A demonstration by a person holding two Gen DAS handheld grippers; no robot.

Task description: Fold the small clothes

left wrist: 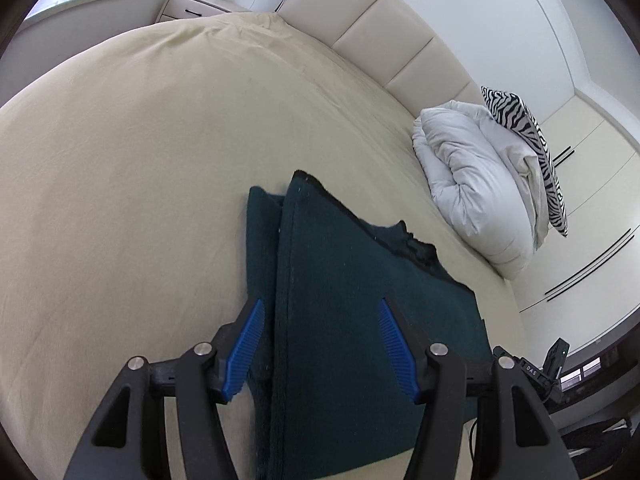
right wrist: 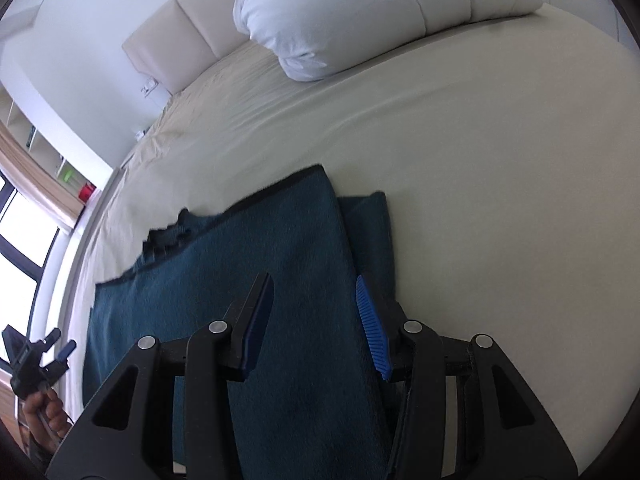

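The dark teal garment (left wrist: 352, 300) lies on the cream bed sheet (left wrist: 140, 180), filling the lower middle of both wrist views. It looks like a thick, fuzzy knit: soft and limp, light enough to lift by one edge, likely to sag and drape once raised, and not slippery or fragile. One side is already turned over, leaving a narrower strip (left wrist: 260, 240) showing beside the folded layer; in the right wrist view that strip (right wrist: 370, 236) sits right of centre.

The long axis seems to run from the lower edge of each frame up toward the middle. The black-trimmed hem (right wrist: 276, 188) marks the far end, slanting from centre down to the left, with a ragged, bunched patch (right wrist: 168, 236) at its left.

The left tongs (left wrist: 320, 344) hover spread apart over the cloth, gripping nothing. The right tongs (right wrist: 316, 324) are likewise apart and empty.

Best hold, I judge: pinch both layers at a corner near the trimmed hem, where the binding stiffens the edge.
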